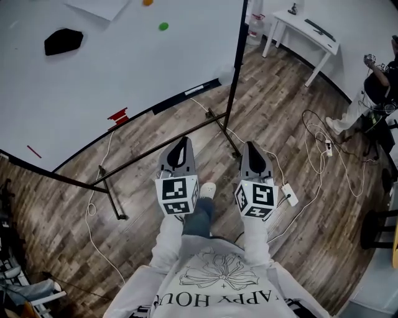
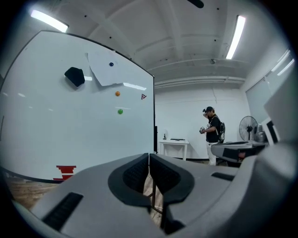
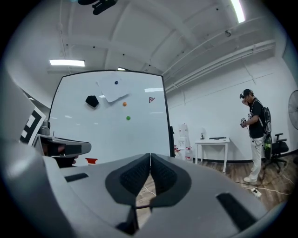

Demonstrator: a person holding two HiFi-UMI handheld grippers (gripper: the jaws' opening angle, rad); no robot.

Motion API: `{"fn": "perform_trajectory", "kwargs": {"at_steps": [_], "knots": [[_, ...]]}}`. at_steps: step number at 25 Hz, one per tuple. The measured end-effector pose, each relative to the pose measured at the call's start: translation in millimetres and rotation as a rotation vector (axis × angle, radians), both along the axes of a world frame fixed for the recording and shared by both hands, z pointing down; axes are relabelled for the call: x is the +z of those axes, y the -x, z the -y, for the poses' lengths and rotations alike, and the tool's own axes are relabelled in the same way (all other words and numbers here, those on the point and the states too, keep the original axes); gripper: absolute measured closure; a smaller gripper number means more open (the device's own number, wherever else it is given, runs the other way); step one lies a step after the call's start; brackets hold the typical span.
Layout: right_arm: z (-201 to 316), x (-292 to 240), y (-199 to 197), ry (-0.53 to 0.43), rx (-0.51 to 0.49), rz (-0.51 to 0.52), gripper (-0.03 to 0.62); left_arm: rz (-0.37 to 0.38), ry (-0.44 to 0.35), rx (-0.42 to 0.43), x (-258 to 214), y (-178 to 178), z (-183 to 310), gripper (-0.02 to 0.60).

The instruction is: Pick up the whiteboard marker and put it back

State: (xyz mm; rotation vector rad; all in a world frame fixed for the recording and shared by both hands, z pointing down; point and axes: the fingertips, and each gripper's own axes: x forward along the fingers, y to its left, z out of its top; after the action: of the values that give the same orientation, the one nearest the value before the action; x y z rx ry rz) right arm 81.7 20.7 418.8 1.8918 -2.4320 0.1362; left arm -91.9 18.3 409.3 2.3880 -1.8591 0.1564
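left gripper and right gripper both pinched shut on nothing, held side by side in front of the whiteboard, near its right edge

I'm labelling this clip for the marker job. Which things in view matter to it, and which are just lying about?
Job:
whiteboard
red stick low on it, possibly the marker
left gripper and right gripper, jaws shut, empty

Lying about:
eraser
green magnet
paper
white table
floor cables
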Motion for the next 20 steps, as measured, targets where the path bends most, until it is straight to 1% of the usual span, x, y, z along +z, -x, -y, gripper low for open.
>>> {"fn": "perform_trajectory", "kwargs": {"at_steps": [3, 5, 8, 13, 16, 20], "knots": [[42.3, -2.3, -7.8, -0.004, 0.015, 0.002, 0.591, 0.005, 0.004, 0.006, 1.9, -4.3, 46.0, 0.574], [73.5, -5.4, -11.1, -0.009, 0.026, 0.003, 0.591, 0.02, 0.003, 0.014, 2.0, -6.2, 79.6, 0.574], [121.0, -8.3, -15.7, -0.011, 0.037, 0.003, 0.591, 0.042, 0.02, 0.043, 4.1, -12.5, 128.5, 0.574], [196.2, -15.4, -21.7, -0.016, 0.05, 0.004, 0.591, 0.059, 0.032, 0.076, 2.1, -22.1, 205.3, 0.574], [231.1, -14.2, -26.0, -0.011, 0.054, 0.006, 0.591, 0.069, 0.04, 0.089, 3.7, -28.1, 240.5, 0.574], [267.8, -7.4, -28.5, 0.006, 0.05, 0.005, 0.591, 0.078, 0.061, 0.104, 11.9, -34.5, 274.8, 0.574]]}}
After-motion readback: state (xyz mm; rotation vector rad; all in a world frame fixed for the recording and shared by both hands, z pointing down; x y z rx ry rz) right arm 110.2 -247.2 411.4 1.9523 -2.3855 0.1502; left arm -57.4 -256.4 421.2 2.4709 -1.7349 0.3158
